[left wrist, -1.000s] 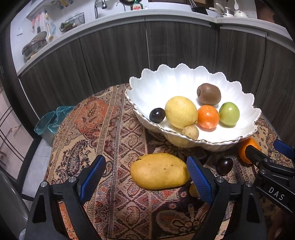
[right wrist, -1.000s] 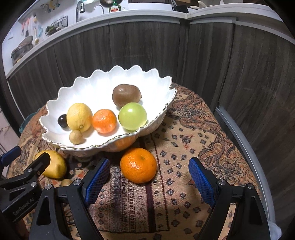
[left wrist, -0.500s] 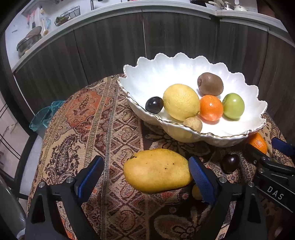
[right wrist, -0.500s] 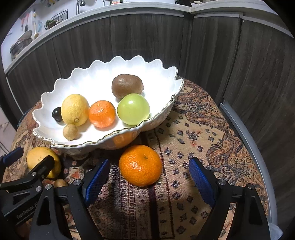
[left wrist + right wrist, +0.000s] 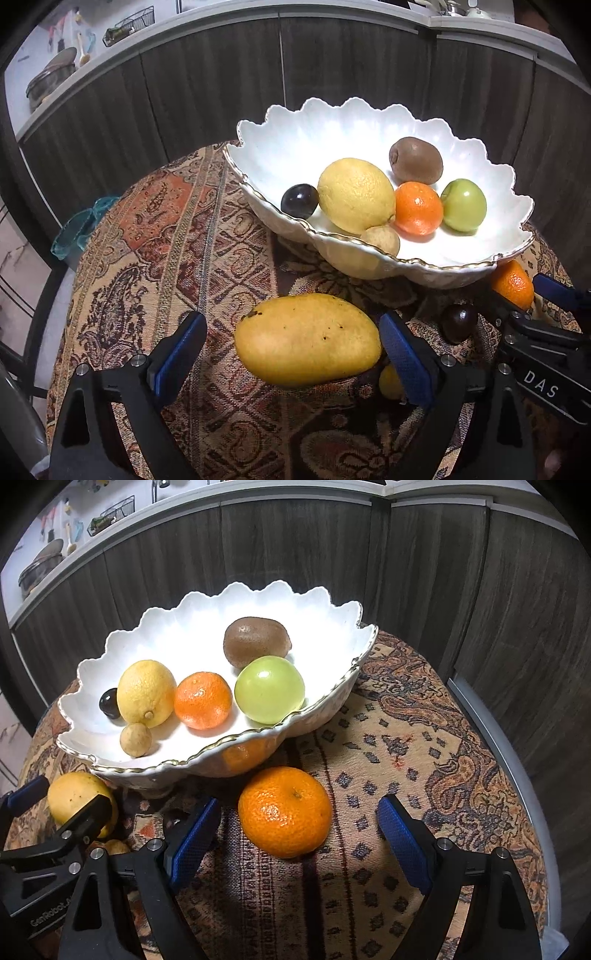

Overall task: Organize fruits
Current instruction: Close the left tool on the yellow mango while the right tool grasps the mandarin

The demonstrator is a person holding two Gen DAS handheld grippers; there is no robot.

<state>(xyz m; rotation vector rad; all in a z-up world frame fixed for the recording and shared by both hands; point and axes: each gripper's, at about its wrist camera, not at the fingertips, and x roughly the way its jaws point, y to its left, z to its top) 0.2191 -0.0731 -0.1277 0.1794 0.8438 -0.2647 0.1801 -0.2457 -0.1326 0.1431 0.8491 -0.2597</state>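
Observation:
A white scalloped bowl (image 5: pixel 280 147) holds a lemon (image 5: pixel 354 197), a kiwi (image 5: pixel 415 160), a mandarin (image 5: pixel 419 208), a green fruit (image 5: pixel 463 205), a dark plum (image 5: pixel 299 201) and a small tan fruit (image 5: pixel 382 240). A yellow mango (image 5: pixel 306 339) lies on the cloth between the blue pads of my open left gripper (image 5: pixel 291 358), which does not grip it. A loose mandarin (image 5: pixel 284 810) lies between the pads of my open right gripper (image 5: pixel 299 838), untouched. A dark plum (image 5: pixel 458 323) and a small yellow fruit (image 5: pixel 389 382) lie on the cloth between the two.
The round table has a patterned cloth (image 5: pixel 166 236). Dark wooden cabinets (image 5: pixel 295 554) stand close behind. The table edge (image 5: pixel 491 734) curves on the right. A teal object (image 5: pixel 81 229) lies beyond the left edge.
Both grippers have moved forward and lower, so the mango and the loose mandarin now sit deeper between their pads. Both stay open.

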